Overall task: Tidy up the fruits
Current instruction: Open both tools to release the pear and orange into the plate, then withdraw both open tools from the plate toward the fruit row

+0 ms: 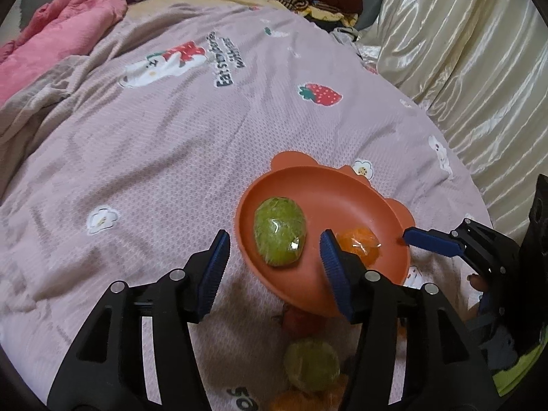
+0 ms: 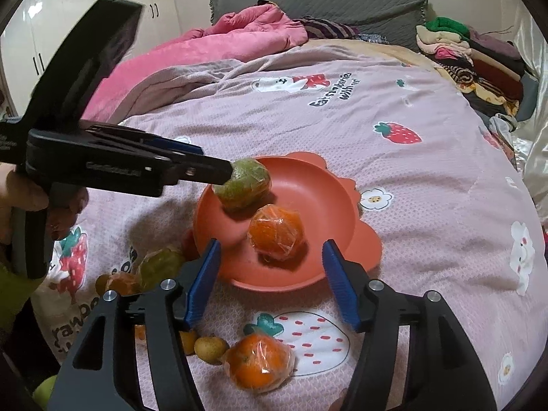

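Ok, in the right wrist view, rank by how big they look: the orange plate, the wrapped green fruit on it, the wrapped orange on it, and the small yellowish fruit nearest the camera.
1. orange plate
2. wrapped orange and wrapped green fruit: about alike; the green one is partly hidden by the left gripper, so unranked
3. small yellowish fruit, smallest despite being nearest

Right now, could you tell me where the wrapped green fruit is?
The wrapped green fruit lies in the orange plate, left of the wrapped orange, between the left gripper's open fingers.
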A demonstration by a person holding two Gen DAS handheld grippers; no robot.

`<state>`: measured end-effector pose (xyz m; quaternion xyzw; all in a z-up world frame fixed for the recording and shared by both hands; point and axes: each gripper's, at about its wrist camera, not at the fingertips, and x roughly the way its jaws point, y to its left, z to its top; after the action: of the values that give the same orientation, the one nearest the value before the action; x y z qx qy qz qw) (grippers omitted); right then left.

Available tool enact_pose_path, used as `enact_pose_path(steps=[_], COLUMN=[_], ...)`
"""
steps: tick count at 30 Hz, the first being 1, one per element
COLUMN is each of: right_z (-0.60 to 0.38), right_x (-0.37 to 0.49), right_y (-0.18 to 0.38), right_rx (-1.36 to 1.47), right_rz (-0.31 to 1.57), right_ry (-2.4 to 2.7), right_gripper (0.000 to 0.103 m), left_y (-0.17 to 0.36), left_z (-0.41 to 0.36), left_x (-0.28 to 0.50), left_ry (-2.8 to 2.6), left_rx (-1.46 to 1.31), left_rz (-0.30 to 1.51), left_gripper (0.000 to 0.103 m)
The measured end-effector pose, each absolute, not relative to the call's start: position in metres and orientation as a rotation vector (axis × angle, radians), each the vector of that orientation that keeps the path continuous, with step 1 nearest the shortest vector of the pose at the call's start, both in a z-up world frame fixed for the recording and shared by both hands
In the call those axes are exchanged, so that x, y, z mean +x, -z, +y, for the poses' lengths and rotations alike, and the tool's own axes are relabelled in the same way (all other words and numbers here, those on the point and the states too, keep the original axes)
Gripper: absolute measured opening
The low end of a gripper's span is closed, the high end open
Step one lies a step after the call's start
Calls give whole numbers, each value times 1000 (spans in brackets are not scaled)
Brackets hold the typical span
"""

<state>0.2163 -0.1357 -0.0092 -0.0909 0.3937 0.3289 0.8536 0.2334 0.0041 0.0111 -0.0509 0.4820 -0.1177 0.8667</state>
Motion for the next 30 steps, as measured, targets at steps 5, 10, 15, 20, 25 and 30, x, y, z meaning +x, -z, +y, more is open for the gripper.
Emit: enact_pose_path(steps=[5, 10, 15, 20, 25, 30], right_z=[-140, -144, -151, -160, -165, -169], right_x=[212, 207, 202, 196, 192, 188], right_y=[7, 4, 2, 0, -3, -9], right_rx=[-177, -164, -144, -131, -124, -117], right_rz=[821, 817, 808, 803, 798, 783], right_ry=[-682, -657, -636, -615, -601, -594], right_gripper=[67, 75, 80, 85, 88, 90], left_y=[-23, -32, -36, -40, -42, -47], left_z=[10, 11, 14, 20, 20, 19], left_x=[218, 204, 192, 181, 169, 161], left_ry=[219, 197, 162, 150, 149, 152], left_rx=[-98, -77, -63, -79, -84, -93], left_rz=[965, 931, 904, 887, 873, 860], left_gripper=[61, 70, 77, 85, 88, 92])
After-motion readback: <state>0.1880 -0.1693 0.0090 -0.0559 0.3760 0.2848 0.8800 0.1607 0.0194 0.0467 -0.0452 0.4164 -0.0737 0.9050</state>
